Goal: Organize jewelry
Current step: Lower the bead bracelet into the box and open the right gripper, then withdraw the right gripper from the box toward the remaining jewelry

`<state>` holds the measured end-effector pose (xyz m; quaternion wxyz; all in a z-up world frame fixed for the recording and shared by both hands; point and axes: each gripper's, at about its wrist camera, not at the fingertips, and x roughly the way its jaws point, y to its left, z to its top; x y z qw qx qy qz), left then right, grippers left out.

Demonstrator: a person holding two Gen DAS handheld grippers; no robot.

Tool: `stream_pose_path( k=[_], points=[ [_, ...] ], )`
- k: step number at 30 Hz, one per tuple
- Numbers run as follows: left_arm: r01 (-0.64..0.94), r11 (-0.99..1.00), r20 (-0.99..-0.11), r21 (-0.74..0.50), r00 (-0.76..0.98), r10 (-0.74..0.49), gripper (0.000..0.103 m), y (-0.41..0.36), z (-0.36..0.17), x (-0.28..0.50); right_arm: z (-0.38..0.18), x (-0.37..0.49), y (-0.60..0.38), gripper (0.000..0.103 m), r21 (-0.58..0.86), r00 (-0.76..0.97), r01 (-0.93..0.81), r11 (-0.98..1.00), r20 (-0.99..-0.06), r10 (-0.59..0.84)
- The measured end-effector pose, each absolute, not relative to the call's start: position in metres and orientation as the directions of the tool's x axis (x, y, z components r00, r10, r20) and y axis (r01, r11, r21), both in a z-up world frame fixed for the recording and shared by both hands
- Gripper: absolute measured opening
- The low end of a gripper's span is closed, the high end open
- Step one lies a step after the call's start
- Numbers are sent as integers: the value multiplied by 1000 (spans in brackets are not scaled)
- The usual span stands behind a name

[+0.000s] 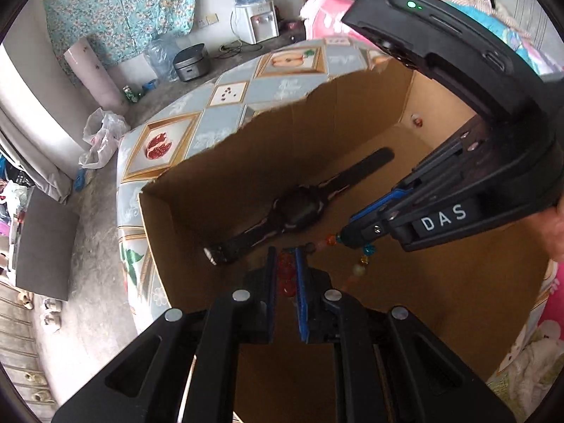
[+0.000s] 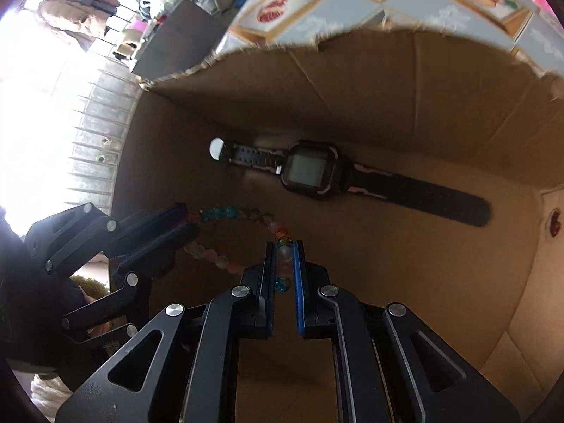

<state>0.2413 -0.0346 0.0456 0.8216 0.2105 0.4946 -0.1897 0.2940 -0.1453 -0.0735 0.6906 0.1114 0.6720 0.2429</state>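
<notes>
Both tools gripping one bead bracelet (image 2: 243, 215) inside cardboard box (image 1: 317, 134): left tool (image 1: 286, 252) pinching red beads, right tool (image 2: 284, 245) clamping pale bead. One black watch (image 2: 310, 171) lying just beyond. Right view showing square watch screen; left view showing water dispenser (image 1: 255, 21).

Room, left wrist view: bare concrete floor (image 1: 95, 232); pale wall w/ floral teal cloth (image 1: 123, 3) hung on it; water dispenser (image 1: 255, 17) w/ blue bottle by wall; dark rice cooker (image 1: 191, 61) on floor; white plastic bag (image 1: 102, 137) on floor; table w/ fruit-print oilcloth (image 1: 183, 130). Right wrist view: strong daylight from barred window (image 2: 46, 81), overexposed
</notes>
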Motion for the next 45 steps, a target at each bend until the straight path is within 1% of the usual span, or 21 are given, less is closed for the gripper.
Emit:
stream_pose_path(
  k=[1, 2, 4, 6, 7, 9, 12, 14, 15, 17, 18, 20, 24, 28, 32, 33, 36, 39, 45],
  points=[
    [518, 839, -897, 167, 434, -89, 10, -34, 43, 242, -76, 295, -143, 8, 481, -35, -184, 857, -875, 484],
    [516, 840, -896, 167, 435, -89, 10, -33, 44, 243, -78, 294, -141, 12, 476, -40, -184, 860, -878, 477],
    [509, 844, -894, 171, 439, -84, 11, -32, 46, 244, -83, 299, -137, 12, 464, -33, -185, 866, -884, 466],
    [495, 851, -887, 175, 454, -82, 16, -30, 50, 244, -82, 297, -136, 16, 456, -17, -184, 871, -887, 461],
    [487, 855, -882, 177, 464, -82, 18, -29, 52, 243, -78, 294, -138, 19, 456, 0, -180, 871, -886, 464],
    [471, 864, -869, 176, 486, -88, 18, -26, 59, 241, -70, 290, -141, 20, 448, 37, -186, 875, -886, 462],
    [451, 878, -832, 159, 540, -126, 21, -19, 80, 228, -45, 277, -153, 28, 454, 119, -193, 870, -869, 480],
    [445, 884, -806, 146, 572, -154, 30, -14, 94, 218, -22, 263, -162, 34, 461, 185, -210, 862, -847, 498],
    [436, 889, -787, 142, 595, -165, 32, -10, 103, 208, -7, 251, -168, 35, 458, 232, -227, 860, -832, 504],
    [430, 894, -757, 127, 624, -193, 43, -3, 115, 190, 16, 230, -176, 37, 458, 303, -261, 850, -797, 523],
    [430, 895, -747, 121, 633, -203, 46, 0, 119, 183, 28, 216, -182, 38, 462, 340, -280, 842, -772, 537],
    [428, 898, -722, 108, 655, -225, 56, 6, 127, 160, 44, 196, -193, 40, 465, 393, -304, 831, -734, 554],
    [442, 893, -699, 80, 664, -267, 64, 12, 132, 119, 60, 151, -212, 44, 470, 459, -324, 821, -681, 571],
    [472, 882, -680, -4, 645, -349, 72, 15, 126, 75, 47, 100, -226, 44, 527, 480, -293, 797, -640, 600],
    [486, 869, -698, -94, 590, -405, 75, 8, 104, 53, 11, 66, -236, 46, 579, 508, -181, 795, -637, 580],
    [484, 869, -708, -104, 578, -406, 75, 6, 95, 50, 2, 58, -241, 46, 602, 513, -129, 788, -640, 572],
    [454, 889, -771, -67, 542, -335, 75, -12, 60, 48, -27, 51, -246, 46, 630, 522, -34, 775, -650, 552],
    [426, 904, -813, -28, 516, -269, 75, -24, 36, 54, -39, 51, -250, 46, 604, 531, 11, 797, -679, 507],
    [381, 923, -823, 50, 540, -179, 75, -33, 28, 66, -38, 67, -259, 46, 575, 548, 3, 818, -685, 479]
  ],
)
